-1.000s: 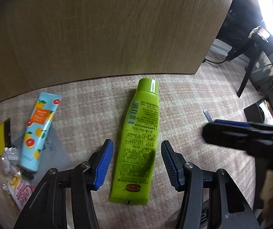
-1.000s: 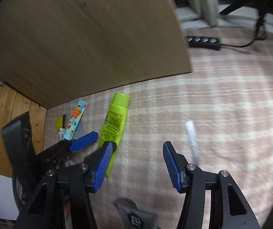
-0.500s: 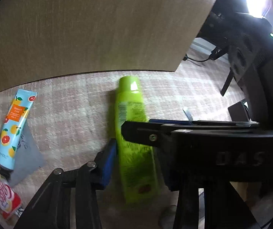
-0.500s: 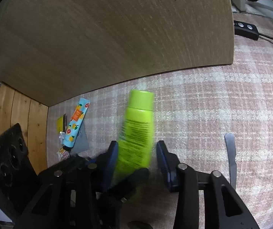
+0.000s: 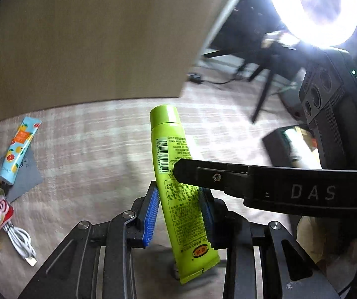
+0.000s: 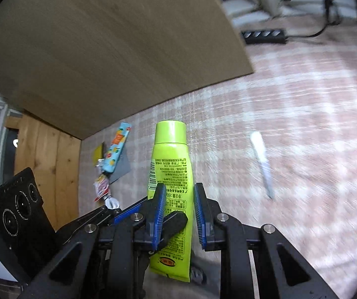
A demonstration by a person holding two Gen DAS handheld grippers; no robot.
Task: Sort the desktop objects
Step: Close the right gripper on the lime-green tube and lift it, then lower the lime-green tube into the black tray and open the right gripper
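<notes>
Tube (image 5: 178, 189): lime-green, flat cap, barcode, crimped end | left hand-held gripper (image 5: 179, 211): closing on tube | right hand-held gripper (image 6: 178, 214): closing on tube

Both grippers point steeply down, jaws closing from both sides on the same lime-green tube (image 5: 178, 189): the left gripper (image 5: 179, 214) grips its lower half, while the right gripper (image 6: 178, 214) reaches in from three o'clock across the left's view.

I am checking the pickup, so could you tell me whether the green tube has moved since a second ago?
Yes. The green tube lay flat on the checked cloth; now both grippers hold it tilted up, its crimped end lifted off the cloth.
</notes>
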